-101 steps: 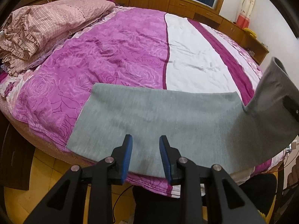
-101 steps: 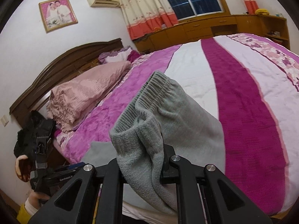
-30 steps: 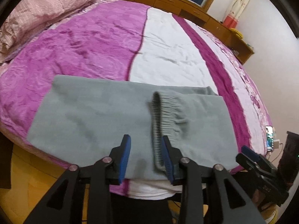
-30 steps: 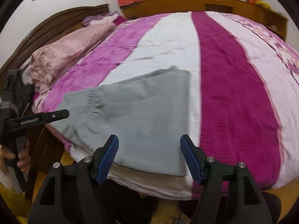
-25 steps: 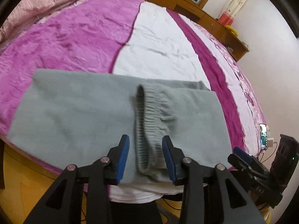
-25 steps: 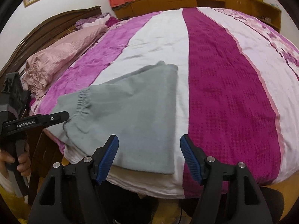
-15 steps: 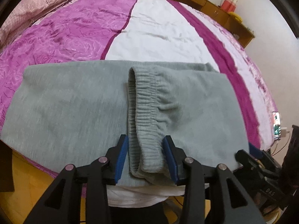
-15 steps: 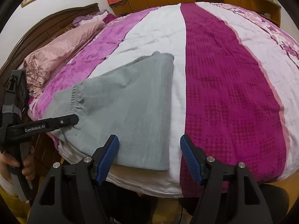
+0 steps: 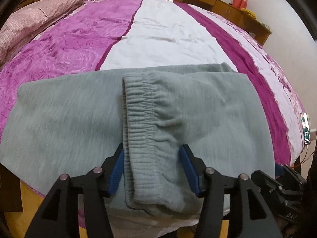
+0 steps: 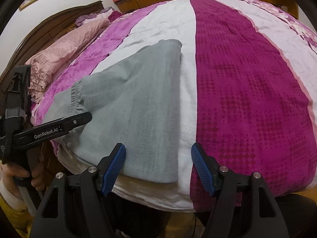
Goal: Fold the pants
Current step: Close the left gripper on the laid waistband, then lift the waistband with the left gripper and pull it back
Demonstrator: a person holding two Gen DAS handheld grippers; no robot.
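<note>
Grey fleece pants (image 9: 214,109) lie along the near edge of the bed, the waist half folded back over the leg half. The elastic waistband (image 9: 142,117) runs down the middle. My left gripper (image 9: 151,168) is open and straddles the waistband's near end, one blue pad on each side. In the right wrist view the pants (image 10: 138,99) lie folded, and my right gripper (image 10: 158,164) is open and empty at their near fold corner. The left gripper (image 10: 79,119) shows there, its tip at the waistband.
The bed has a purple, white and magenta striped cover (image 9: 162,31). Pink pillows (image 10: 65,45) and a dark wooden headboard (image 10: 49,27) are at its head. A phone (image 9: 305,127) lies at the bed's right edge. A wooden cabinet (image 9: 227,6) runs along the far wall.
The right gripper has let go of the waist end, laid over the legs, and drawn back open. The left gripper has moved forward until its pads straddle the waistband.
</note>
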